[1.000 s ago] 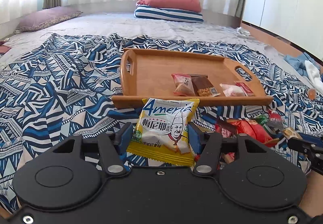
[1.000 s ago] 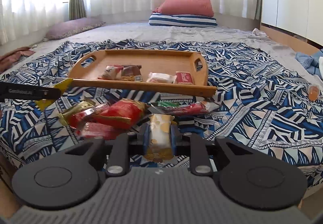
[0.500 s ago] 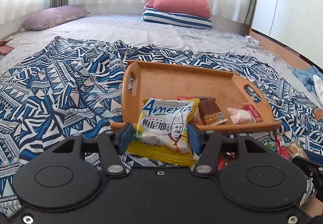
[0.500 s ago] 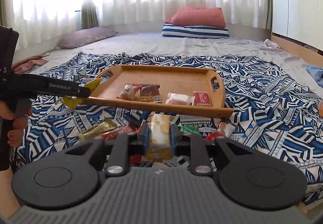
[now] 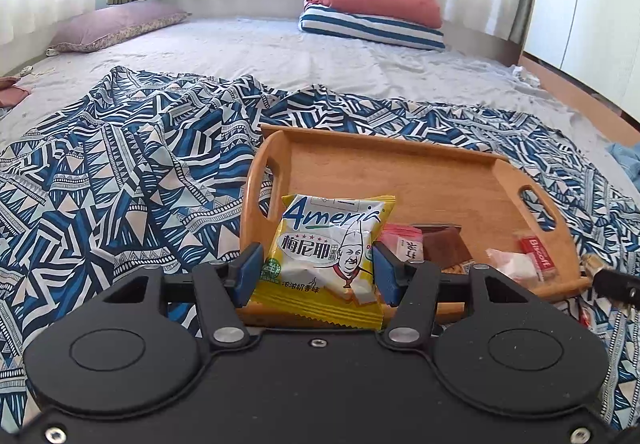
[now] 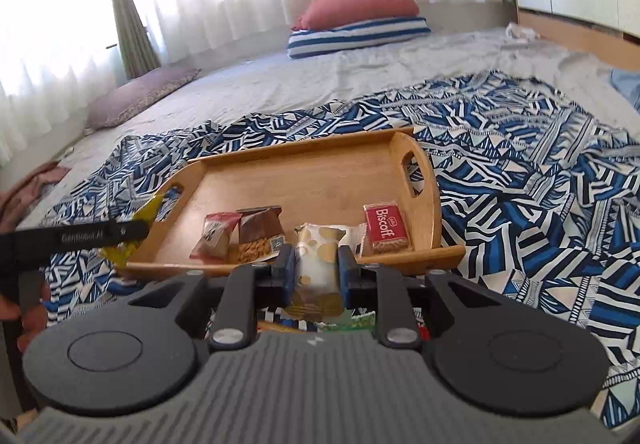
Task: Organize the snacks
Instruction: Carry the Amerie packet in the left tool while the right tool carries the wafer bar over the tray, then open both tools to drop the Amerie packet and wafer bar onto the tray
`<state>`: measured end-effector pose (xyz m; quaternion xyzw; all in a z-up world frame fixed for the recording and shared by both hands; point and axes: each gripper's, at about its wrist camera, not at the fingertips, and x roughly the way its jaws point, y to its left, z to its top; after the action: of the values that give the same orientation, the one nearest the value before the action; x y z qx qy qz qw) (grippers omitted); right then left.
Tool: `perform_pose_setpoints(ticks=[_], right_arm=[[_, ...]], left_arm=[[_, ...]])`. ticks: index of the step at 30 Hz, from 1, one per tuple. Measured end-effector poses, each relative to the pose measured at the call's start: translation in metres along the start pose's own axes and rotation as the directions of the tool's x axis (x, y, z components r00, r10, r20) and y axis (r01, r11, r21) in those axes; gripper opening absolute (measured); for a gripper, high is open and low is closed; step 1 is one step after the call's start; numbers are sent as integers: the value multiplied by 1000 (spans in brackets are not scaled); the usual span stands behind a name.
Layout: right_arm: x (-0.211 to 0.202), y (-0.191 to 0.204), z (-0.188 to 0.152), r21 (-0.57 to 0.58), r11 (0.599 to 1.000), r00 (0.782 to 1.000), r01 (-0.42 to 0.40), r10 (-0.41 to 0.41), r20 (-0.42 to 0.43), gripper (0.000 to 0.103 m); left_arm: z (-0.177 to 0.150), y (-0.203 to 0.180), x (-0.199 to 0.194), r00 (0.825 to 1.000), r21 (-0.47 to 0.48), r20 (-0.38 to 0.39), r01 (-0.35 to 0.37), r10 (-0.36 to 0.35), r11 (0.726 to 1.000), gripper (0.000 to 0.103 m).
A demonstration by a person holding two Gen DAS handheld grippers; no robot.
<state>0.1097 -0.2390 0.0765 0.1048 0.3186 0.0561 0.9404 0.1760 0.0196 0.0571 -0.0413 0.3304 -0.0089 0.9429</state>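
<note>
While both hands hang over the bed, each one has a snack pinched tight. The left gripper [image 5: 316, 276] has its blue pads [image 5: 248, 272] part way apart and pressed on the two sides of a yellow snack bag [image 5: 328, 256], which stands upright in the lower middle of the left wrist view. The right gripper [image 6: 318, 270] is squeezed almost all the way in on a thin white and gold bar [image 6: 318, 264], low in the middle of the right wrist view. Behind both snacks sits the wooden tray [image 5: 400, 171] on a blue and white patterned blanket [image 5: 120, 171]. In the tray I can see a red Biscoff pack [image 6: 386, 228], a brown nut pack [image 6: 260, 236] and a small red and white pack [image 6: 216, 236], all lying close together near its front edge. The yellow bag looks light, puffy and a bit slippery, so I think it is best held by its flat sides, not squashed hard, or what is inside may break. The bar looks light too, and thin; holding it across its middle should keep it from tipping. Both snacks look ready to go down in the bare part of the tray.
</note>
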Motion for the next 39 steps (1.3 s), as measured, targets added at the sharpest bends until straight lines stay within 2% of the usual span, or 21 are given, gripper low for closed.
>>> perform_pose_setpoints(ticks=[11, 24, 29, 34, 39], right_arm=[[61, -41, 40, 46, 997, 997, 61, -58, -48, 26], [116, -50, 31, 19, 993, 985, 119, -116, -128, 26], [119, -49, 25, 52, 994, 988, 100, -93, -120, 26], [120, -45, 23, 100, 994, 992, 37, -24, -124, 25], [123, -32, 22, 96, 995, 991, -8, 21, -135, 25]], left_arm=[[-2, -10, 37, 998, 26, -28, -53, 54, 998, 55], [-2, -17, 60, 996, 49, -40, -80, 82, 996, 55], [-3, -18, 64, 996, 52, -42, -79, 81, 996, 55], [-4, -21, 68, 996, 59, -44, -81, 83, 995, 55], [-4, -22, 70, 995, 67, -41, -86, 89, 994, 56]])
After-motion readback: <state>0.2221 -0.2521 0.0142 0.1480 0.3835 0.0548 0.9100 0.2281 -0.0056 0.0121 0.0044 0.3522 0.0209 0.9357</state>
